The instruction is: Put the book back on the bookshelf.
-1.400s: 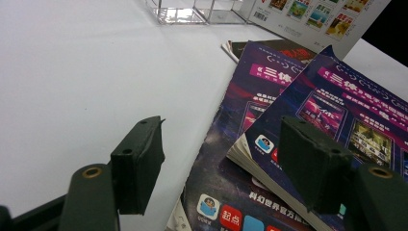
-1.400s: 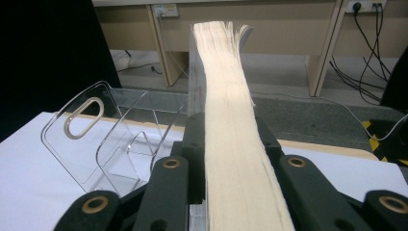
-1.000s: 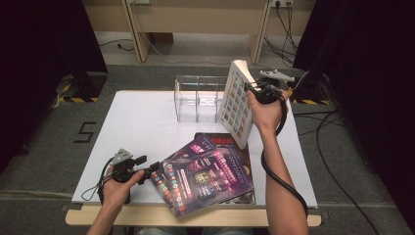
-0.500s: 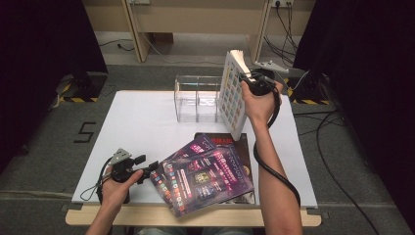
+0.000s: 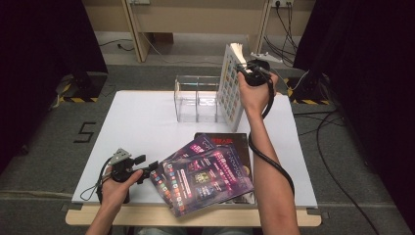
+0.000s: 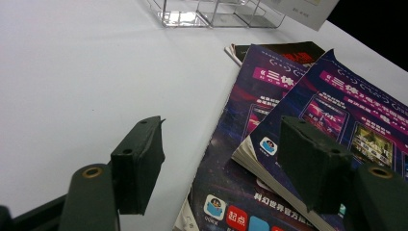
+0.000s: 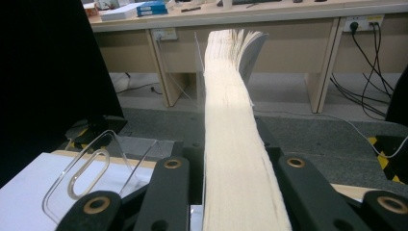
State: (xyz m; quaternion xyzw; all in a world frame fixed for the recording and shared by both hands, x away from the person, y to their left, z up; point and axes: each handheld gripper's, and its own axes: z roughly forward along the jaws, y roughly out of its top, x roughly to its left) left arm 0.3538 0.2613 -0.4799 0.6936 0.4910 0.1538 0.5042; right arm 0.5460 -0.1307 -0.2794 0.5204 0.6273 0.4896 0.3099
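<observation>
My right gripper (image 5: 246,73) is shut on a thick white-covered book (image 5: 229,93), held upright above the table's far right. In the right gripper view its cream page edges (image 7: 231,139) run up between the pads of the right gripper (image 7: 231,192). A clear acrylic rack (image 5: 195,99) stands just left of the book. At the near edge my left gripper (image 5: 147,169) is open, pointing at a fanned stack of purple magazines (image 5: 203,178). In the left gripper view the left gripper (image 6: 226,163) has wide jaws, and the magazines' corner (image 6: 269,144) lies by the right pad.
The white table (image 5: 137,122) is bare on its left half. The rack (image 7: 91,173) shows low and left in the right gripper view. Beyond the table are wooden desk legs (image 5: 134,29), floor cables (image 5: 288,19) and dark curtains on both sides.
My right hand has carried the book up and toward the far side, a little left, closer to the rack. The left gripper and the magazines have stayed put.
</observation>
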